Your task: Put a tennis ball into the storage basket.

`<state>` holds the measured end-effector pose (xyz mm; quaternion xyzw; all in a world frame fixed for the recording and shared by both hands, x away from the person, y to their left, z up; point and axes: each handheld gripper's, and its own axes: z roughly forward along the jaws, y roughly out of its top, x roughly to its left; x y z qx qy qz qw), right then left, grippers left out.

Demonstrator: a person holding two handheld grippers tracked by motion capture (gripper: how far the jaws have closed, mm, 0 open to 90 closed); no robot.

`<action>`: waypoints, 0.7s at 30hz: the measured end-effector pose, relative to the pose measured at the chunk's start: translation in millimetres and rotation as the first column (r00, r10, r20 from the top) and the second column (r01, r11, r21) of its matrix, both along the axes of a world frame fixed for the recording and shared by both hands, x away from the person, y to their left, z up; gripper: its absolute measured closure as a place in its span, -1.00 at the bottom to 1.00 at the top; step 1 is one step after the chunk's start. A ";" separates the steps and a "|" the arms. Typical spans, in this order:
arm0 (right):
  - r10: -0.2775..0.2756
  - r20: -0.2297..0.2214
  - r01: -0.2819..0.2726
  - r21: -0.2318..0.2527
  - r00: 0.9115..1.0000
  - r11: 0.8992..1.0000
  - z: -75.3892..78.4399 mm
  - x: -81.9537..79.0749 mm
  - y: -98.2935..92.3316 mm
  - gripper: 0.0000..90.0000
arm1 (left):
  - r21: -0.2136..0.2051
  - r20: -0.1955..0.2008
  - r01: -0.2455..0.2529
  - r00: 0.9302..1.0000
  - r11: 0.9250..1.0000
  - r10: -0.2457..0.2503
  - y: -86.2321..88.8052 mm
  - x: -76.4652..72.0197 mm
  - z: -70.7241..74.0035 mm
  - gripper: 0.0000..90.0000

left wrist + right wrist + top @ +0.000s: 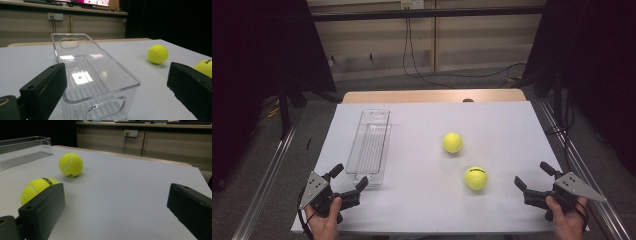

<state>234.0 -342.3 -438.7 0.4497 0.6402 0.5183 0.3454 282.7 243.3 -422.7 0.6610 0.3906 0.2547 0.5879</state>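
Both claws — left claw (349,176), right claw (535,175) — wide apart, empty.

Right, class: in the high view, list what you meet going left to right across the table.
Left gripper → clear plastic bin → farther tennis ball → nearer tennis ball → right gripper.

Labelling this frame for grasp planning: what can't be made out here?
- Black print on the nearer yellow felt tennis ball: too small in the high view, half covered by a finger in the right gripper view, cut by the frame edge in the left gripper view.
- Near end of the clear plastic oblong bin: cut off by the bottom edge in the left gripper view.
- Monitors on the back counter: cropped by the top edge in both gripper views.
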 end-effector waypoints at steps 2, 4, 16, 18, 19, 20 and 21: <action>0.001 0.000 -0.001 0.002 1.000 1.000 -0.1 -0.1 -0.2 -0.97 | 0.012 -0.003 0.002 1.000 1.000 -0.002 0.4 -0.6 0.4 -0.94; 0.003 0.001 -0.003 0.003 1.000 1.000 -0.2 0.1 -0.1 -0.97 | 0.012 -0.013 0.010 1.000 1.000 -0.010 1.3 -0.7 0.4 -0.94; 0.013 0.001 -0.013 0.009 1.000 1.000 0.0 0.8 0.1 -0.97 | 0.030 -0.041 0.026 0.999 0.999 -0.024 0.1 -3.4 1.9 -0.94; 0.019 0.003 -0.019 0.009 1.000 1.000 0.5 0.6 1.6 -0.97 | 0.039 -0.052 0.041 0.998 0.998 -0.038 -0.9 -4.4 2.8 -0.93; 0.021 0.002 -0.021 0.011 1.000 1.000 0.6 0.6 2.6 -0.97 | 0.044 -0.062 0.053 0.997 0.998 -0.050 -1.1 -4.8 3.4 -0.91; 0.026 0.001 -0.026 0.008 1.000 1.000 0.6 0.8 3.2 -0.97 | 0.043 -0.070 0.064 0.996 0.997 -0.061 -1.6 -5.0 4.0 -0.91; 0.029 0.000 -0.029 0.010 1.000 1.000 0.6 0.9 3.8 -0.97 | 0.035 -0.076 0.073 0.995 0.997 -0.071 -2.3 -5.1 4.5 -0.91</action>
